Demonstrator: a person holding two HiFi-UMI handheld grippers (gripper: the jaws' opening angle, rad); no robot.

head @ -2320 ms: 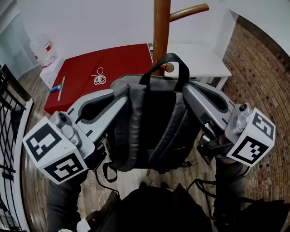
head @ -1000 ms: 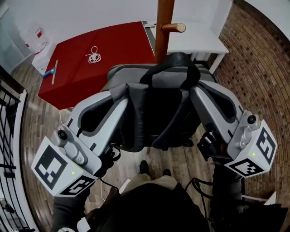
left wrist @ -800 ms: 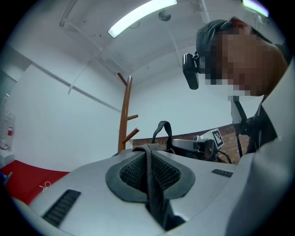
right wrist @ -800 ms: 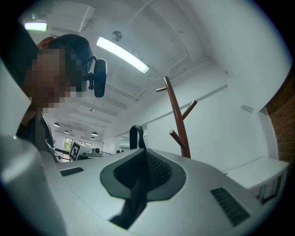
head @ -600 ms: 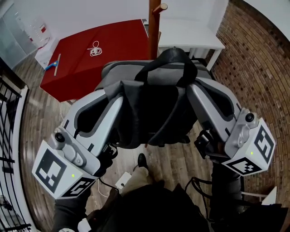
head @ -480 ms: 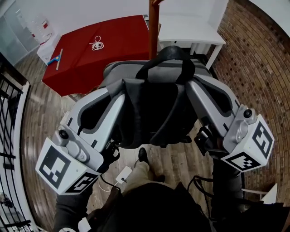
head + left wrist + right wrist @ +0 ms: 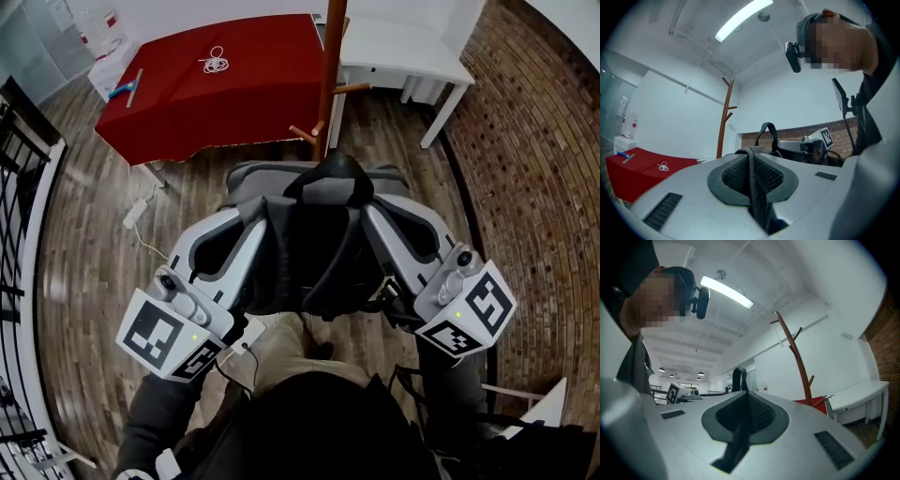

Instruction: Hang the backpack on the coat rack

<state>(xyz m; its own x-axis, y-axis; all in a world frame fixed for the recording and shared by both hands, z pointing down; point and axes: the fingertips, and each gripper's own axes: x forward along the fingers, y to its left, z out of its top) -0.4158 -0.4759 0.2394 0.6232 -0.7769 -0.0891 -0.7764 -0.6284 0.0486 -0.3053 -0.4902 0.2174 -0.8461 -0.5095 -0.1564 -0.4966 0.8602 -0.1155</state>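
A grey backpack (image 7: 314, 234) hangs between my two grippers in the head view, its black top handle (image 7: 330, 176) pointing toward the wooden coat rack (image 7: 330, 75). The left gripper (image 7: 251, 208) is shut on the backpack's left shoulder strap (image 7: 752, 187), which runs between its jaws. The right gripper (image 7: 375, 208) is shut on the right shoulder strap (image 7: 739, 439). The rack pole stands a little beyond the pack, with short pegs (image 7: 305, 133) low on it. The handle (image 7: 766, 133) and rack (image 7: 724, 117) show in the left gripper view; the right gripper view shows the same rack (image 7: 797, 357).
A red table (image 7: 187, 89) with a white cord (image 7: 217, 58) and a blue-handled tool (image 7: 131, 89) stands far left of the rack. A white table (image 7: 412, 47) sits far right, a brick wall (image 7: 534, 169) on the right, a black railing (image 7: 23, 206) on the left, a power strip (image 7: 139, 212) on the floor.
Both grippers have come down with the backpack and drawn back from the rack. The handle, earlier close to a peg, is now lower and apart from the pole.
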